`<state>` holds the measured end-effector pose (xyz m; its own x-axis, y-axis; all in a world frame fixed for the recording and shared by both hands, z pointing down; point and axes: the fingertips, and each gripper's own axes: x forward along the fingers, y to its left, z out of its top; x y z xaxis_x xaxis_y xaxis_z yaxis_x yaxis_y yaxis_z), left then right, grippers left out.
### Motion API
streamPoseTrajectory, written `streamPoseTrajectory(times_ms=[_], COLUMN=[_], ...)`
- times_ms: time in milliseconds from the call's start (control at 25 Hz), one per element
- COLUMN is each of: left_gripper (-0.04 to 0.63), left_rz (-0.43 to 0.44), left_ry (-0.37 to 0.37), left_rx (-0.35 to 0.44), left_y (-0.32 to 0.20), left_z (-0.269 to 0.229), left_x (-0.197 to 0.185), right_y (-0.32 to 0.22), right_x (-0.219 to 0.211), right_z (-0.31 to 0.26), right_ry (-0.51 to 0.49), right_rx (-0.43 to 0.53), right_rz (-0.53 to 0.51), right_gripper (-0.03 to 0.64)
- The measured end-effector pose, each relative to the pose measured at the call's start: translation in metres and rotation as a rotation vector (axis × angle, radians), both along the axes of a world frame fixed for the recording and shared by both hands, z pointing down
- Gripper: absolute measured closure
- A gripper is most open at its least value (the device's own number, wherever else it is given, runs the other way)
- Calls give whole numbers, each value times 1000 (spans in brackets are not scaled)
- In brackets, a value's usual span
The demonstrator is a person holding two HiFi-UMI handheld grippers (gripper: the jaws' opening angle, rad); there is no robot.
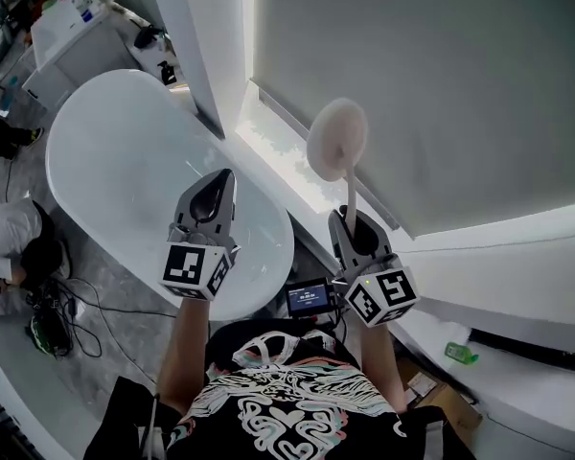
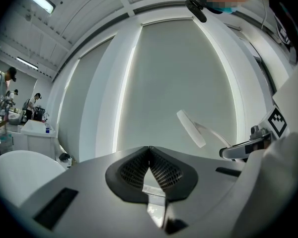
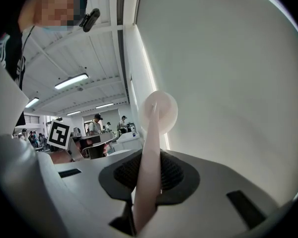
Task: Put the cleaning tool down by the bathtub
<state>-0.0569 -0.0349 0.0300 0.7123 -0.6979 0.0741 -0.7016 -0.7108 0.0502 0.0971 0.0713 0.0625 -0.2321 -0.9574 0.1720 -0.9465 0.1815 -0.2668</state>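
Note:
The cleaning tool [image 1: 337, 140] is a white round-headed brush on a long pale handle [image 3: 150, 157]. My right gripper [image 1: 355, 226] is shut on that handle, and the round head [image 3: 159, 110] stands up in front of the grey wall. The tool also shows at the right of the left gripper view, as a white pad [image 2: 191, 128] on a curved stem. My left gripper [image 1: 211, 195] is held up beside it, over the near end of the white bathtub [image 1: 125, 161], its jaws shut with nothing between them.
A lit ledge [image 1: 287, 156] runs along the wall behind the tub. A small screen device [image 1: 309, 297] hangs at my chest. A person [image 1: 14, 242] crouches left of the tub among cables. A white cabinet [image 1: 67, 36] stands at the far end, and a green bottle [image 1: 460, 353] lies on the right.

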Motion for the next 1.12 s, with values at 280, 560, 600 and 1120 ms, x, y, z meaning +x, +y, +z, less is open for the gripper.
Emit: streamPoseTrajectory(times_ms=[280, 560, 600, 1120], left_gripper=[578, 578, 578, 578], left_rz=[-27, -67, -73, -105], left_ry=[-21, -44, -45, -68], left_rx=[-51, -108, -116, -259], left_y=[-29, -48, -53, -94], left_z=[39, 72, 78, 158], left_x=[3, 9, 9, 1], right_y=[-27, -48, -53, -106], right_x=[17, 30, 32, 24], right_z=[37, 69, 74, 151], right_ry=[20, 109, 127, 92], right_rx=[-59, -110, -114, -241], right_rz=[3, -29, -41, -113], right_gripper=[531, 531, 531, 531])
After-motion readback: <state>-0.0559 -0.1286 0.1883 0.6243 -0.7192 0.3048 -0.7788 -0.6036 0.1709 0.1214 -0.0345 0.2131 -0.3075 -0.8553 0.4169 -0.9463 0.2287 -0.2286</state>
